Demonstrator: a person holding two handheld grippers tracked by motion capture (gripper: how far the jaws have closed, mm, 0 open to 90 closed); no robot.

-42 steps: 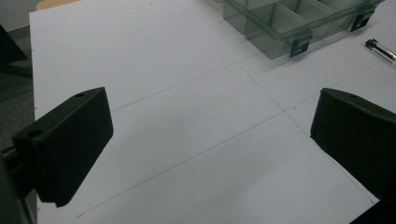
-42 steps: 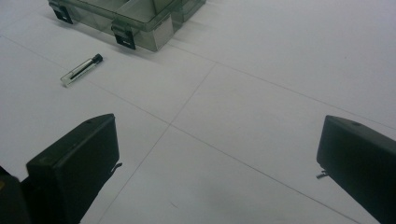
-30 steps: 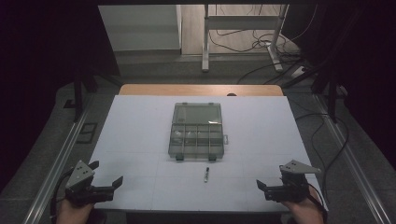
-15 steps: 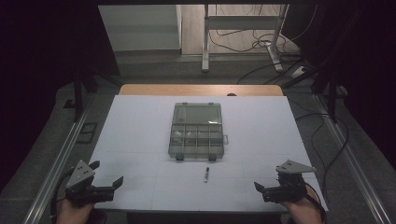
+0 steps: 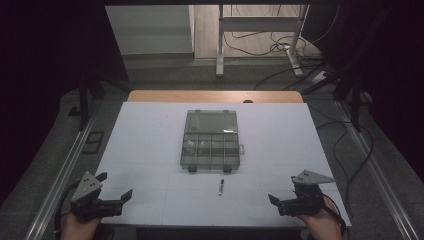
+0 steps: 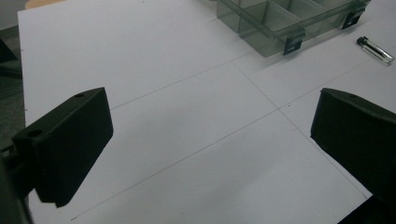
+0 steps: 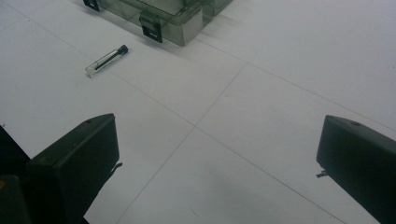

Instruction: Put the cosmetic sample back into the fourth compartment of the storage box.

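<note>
A clear grey compartment box (image 5: pixel 210 140) sits in the middle of the white table (image 5: pixel 150 150), its two dark latches facing me. A small clear vial with a black cap (image 5: pixel 220 186) lies flat just in front of the box. My left gripper (image 5: pixel 116 186) hovers at the near left corner, open and holding nothing. In the left gripper view, the box (image 6: pixel 275 21) and the vial (image 6: pixel 375 49) lie far ahead to the right. My right gripper (image 5: pixel 282 193) is at the near right, also open and holding nothing. In the right gripper view, the vial (image 7: pixel 106 59) and the box (image 7: pixel 163 16) lie ahead to the left.
Thin grid lines cross the white table top. A wooden strip (image 5: pixel 215 96) runs along its far edge. Metal rails (image 5: pixel 65 165) flank both sides. Cables (image 5: pixel 280 50) and desk legs stand on the floor beyond.
My right gripper has slid slightly to the left along the near edge. The left gripper, box and vial have stayed in place.
</note>
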